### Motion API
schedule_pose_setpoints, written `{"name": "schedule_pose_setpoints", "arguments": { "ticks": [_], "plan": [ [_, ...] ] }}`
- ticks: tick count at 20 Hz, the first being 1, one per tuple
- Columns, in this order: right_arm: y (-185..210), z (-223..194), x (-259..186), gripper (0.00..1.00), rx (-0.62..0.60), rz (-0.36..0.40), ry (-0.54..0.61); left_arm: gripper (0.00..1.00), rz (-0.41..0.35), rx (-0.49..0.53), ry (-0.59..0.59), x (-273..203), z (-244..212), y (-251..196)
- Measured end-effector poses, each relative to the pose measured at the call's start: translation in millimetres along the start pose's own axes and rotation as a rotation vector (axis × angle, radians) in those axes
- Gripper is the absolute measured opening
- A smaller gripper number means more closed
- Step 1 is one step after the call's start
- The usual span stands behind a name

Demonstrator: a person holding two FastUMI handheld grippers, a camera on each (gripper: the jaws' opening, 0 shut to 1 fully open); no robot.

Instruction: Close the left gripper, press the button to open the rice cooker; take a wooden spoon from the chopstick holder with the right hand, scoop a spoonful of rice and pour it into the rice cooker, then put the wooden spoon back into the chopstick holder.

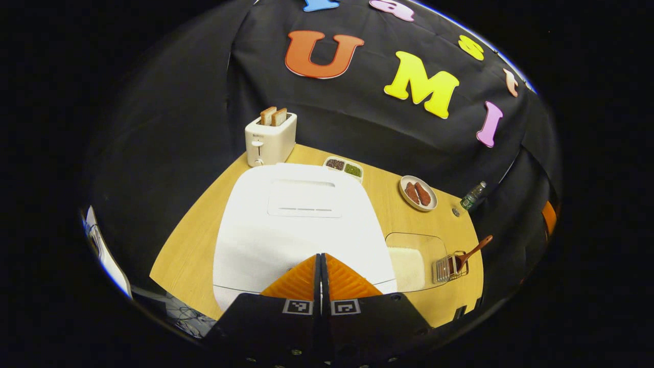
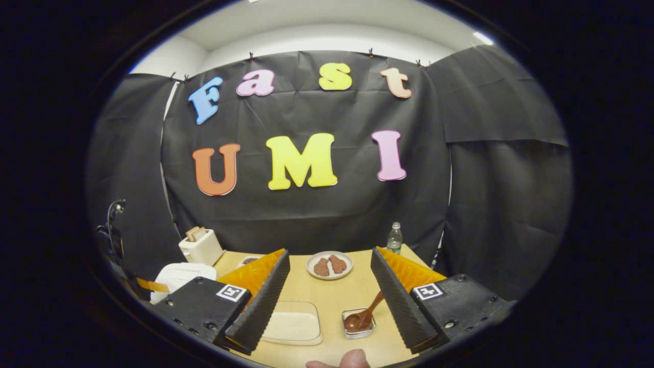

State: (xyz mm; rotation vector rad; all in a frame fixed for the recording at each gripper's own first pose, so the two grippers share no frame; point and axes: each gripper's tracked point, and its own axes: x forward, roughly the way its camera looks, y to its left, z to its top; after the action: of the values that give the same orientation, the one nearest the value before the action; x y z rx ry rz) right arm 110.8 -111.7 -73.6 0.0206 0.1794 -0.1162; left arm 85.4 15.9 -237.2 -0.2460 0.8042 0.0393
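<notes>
The left gripper, closed and empty, hovers over the shut rice cooker; missing its button risks shoving it. The right gripper gapes empty.

The left gripper view looks steeply down from close above the rice cooker, facing the far wall. The right gripper view sits lower and farther back at the table's near edge, looking level across it. Both share the toaster at far left, the plate, the bottle and the rice container.
</notes>
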Motion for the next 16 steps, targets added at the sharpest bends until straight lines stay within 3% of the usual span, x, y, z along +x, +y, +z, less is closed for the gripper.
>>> {"name": "schedule_pose_setpoints", "arguments": {
  "ticks": [5,10,13,16],
  "plan": [
    [-12,-11,3,1.0,0.001,-0.032,0.04,0.0,0.002,-0.006,0.046,6,-12,4],
    [-8,-13,3,1.0,-0.006,-0.03,0.047,0.0,-0.025,-0.081,0.098,9,-21,4],
    [-2,-15,2,0.99,-0.003,-0.018,0.05,0.0,-0.07,-0.132,0.08,6,-15,3],
    [-2,-7,-1,1.0,-0.021,-0.015,0.038,0.0,-0.065,-0.133,-0.007,-13,8,-1]
  ]
}}
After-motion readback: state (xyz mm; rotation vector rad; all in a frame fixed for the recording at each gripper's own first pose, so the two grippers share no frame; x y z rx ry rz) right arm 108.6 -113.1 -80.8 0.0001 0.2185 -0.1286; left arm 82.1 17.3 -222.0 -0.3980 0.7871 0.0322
